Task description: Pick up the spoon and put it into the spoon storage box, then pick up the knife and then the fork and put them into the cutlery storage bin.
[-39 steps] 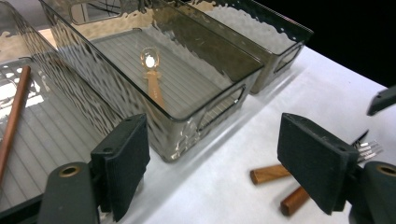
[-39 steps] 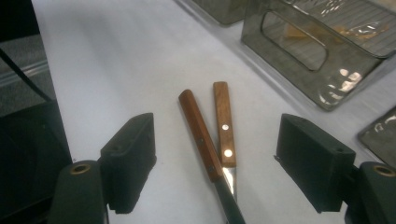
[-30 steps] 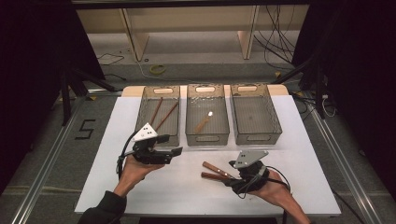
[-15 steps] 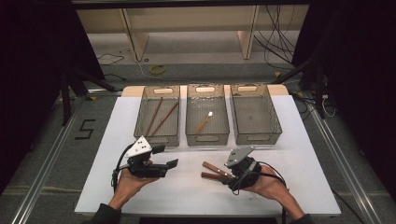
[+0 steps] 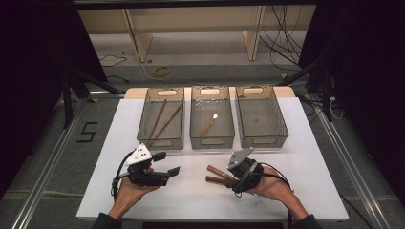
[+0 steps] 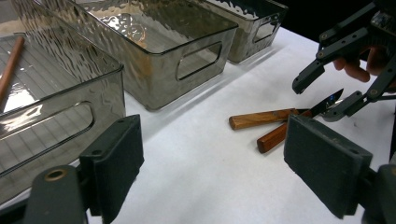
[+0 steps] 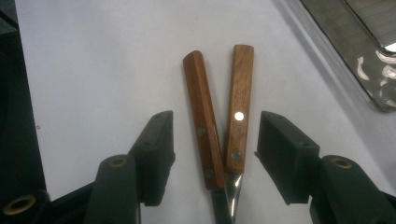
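Two wooden-handled knives (image 5: 216,174) lie side by side on the white table, handles pointing left. In the right gripper view both handles (image 7: 219,116) lie between the jaws, with a gap at each pad. My right gripper (image 7: 219,140) is open and its jaws have just been closing around the handles; it shows in the high view (image 5: 228,175) too. My left gripper (image 5: 167,163) hovers open to the left of the knives, its jaws having just opened a little wider, with nothing between the pads (image 6: 116,154). From the left gripper view the knives (image 6: 261,119) lie ahead.
Three clear bins stand in a row behind the grippers. The left bin (image 5: 161,143) holds two brown sticks (image 5: 162,119), the middle bin (image 5: 212,142) one wooden-handled utensil (image 5: 208,126), and nothing shows in the right bin (image 5: 261,141). The table's front edge is near the forearms.
My left gripper has drawn back toward the person and sunk a little. The right gripper's jaws have narrowed around the two knife handles.
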The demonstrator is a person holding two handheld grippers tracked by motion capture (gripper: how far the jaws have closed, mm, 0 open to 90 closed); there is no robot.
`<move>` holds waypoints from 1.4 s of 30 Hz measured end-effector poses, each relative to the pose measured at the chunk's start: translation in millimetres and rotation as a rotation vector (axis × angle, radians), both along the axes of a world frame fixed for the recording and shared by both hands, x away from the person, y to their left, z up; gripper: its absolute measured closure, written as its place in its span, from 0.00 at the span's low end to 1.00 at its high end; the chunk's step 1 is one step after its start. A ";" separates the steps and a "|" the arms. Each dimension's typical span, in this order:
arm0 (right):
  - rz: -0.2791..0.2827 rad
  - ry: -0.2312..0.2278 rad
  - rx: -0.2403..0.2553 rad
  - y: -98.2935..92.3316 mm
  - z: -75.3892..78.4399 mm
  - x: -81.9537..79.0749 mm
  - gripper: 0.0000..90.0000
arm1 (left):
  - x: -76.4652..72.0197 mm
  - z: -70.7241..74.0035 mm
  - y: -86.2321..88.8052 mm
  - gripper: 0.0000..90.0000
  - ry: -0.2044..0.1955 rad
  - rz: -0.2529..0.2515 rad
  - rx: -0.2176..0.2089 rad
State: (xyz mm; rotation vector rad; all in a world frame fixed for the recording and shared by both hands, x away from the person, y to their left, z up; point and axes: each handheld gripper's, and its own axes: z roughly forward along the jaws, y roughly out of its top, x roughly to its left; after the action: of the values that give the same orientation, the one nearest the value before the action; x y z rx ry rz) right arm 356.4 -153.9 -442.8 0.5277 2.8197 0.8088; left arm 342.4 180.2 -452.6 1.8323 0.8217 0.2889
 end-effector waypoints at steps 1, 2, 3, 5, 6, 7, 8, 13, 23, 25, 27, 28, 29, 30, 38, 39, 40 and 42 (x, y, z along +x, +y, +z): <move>0.000 0.000 -0.004 0.2 0.3 0.2 0.52 | -0.2 -0.9 -0.1 0.21 -0.001 0.002 0.003; 0.002 0.000 -0.006 0.5 0.3 0.5 0.52 | -0.4 -1.9 -0.4 0.21 -0.003 0.004 0.010; 0.006 0.000 -0.010 0.9 0.3 0.9 0.52 | -0.4 -2.7 -0.2 0.21 -0.004 0.005 0.021; 0.007 0.001 -0.014 1.8 0.3 1.7 0.53 | -0.8 -4.1 -0.5 0.21 0.000 0.004 0.024; 0.006 0.004 -0.017 2.3 0.2 2.2 0.53 | -1.1 -4.4 -0.5 0.21 -0.001 0.004 0.026; 0.007 0.005 -0.022 2.6 0.0 2.7 0.54 | -1.3 -4.6 -0.6 0.21 -0.005 0.003 0.029; 0.007 0.006 -0.026 2.6 -0.2 3.4 0.54 | -1.3 -4.8 -0.4 0.21 -0.005 0.003 0.031; 0.011 0.019 -0.043 2.4 -2.0 5.3 0.57 | -0.9 -7.2 0.9 0.21 0.000 0.010 0.045; 0.036 0.037 -0.090 6.2 -6.8 5.3 0.65 | -4.1 -6.0 -0.9 0.21 -0.003 0.003 0.038; 0.036 0.037 -0.103 7.3 -8.1 4.8 0.67 | -5.1 -6.2 -1.3 0.21 0.000 -0.003 0.041; 0.047 0.037 -0.123 8.5 -10.1 4.0 0.69 | -6.2 -6.7 -2.1 0.21 -0.002 -0.009 0.052; 0.048 0.040 -0.129 9.0 -10.6 3.7 0.70 | -6.9 -7.0 -2.5 0.21 -0.004 -0.010 0.053; 0.051 0.039 -0.138 9.4 -11.3 3.9 0.71 | -7.3 -7.0 -2.5 0.21 -0.005 -0.010 0.053; 0.054 0.037 -0.140 9.7 -12.3 4.1 0.71 | -7.5 -6.9 -2.4 0.22 -0.004 -0.011 0.049; 0.070 0.037 -0.148 10.7 -12.4 3.5 0.77 | -6.0 -8.3 -3.3 0.22 0.000 -0.013 0.051; 0.072 0.034 -0.149 11.1 -12.6 3.3 0.77 | -5.9 -8.5 -3.2 0.22 0.000 -0.014 0.051; 0.073 0.034 -0.148 11.7 -12.8 3.4 0.78 | -5.8 -8.6 -3.0 0.22 0.001 -0.012 0.049; 0.078 0.033 -0.156 12.7 -13.4 3.4 0.79 | -5.8 -8.7 -2.8 0.22 0.002 -0.011 0.046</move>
State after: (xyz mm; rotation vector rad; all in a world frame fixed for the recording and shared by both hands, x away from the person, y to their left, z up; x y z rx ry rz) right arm 359.7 -141.3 -456.2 0.4131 2.9181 0.5918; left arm 336.6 177.4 -461.3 1.8799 0.8123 0.3012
